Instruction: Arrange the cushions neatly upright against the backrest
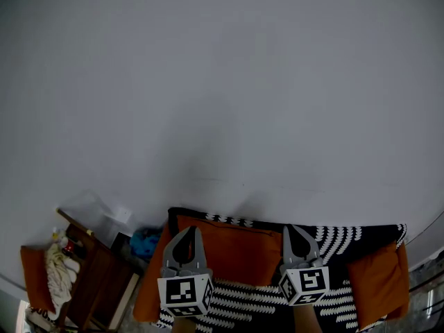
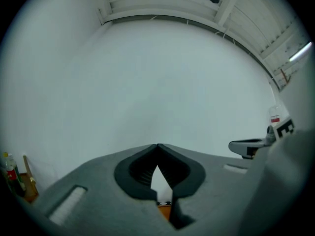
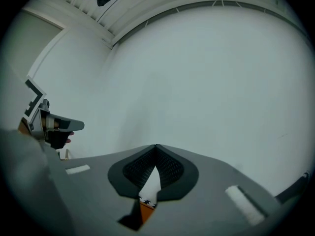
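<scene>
Orange cushion looks propped against the sofa back already. The second cushion, right of it, sits lower and tilted, so I'd guess that one's left to do. Left gripper and right gripper hover in front of the orange cushion, fingers pinched together, empty. Patterned throw under it, white wall above, side table to its left.
</scene>
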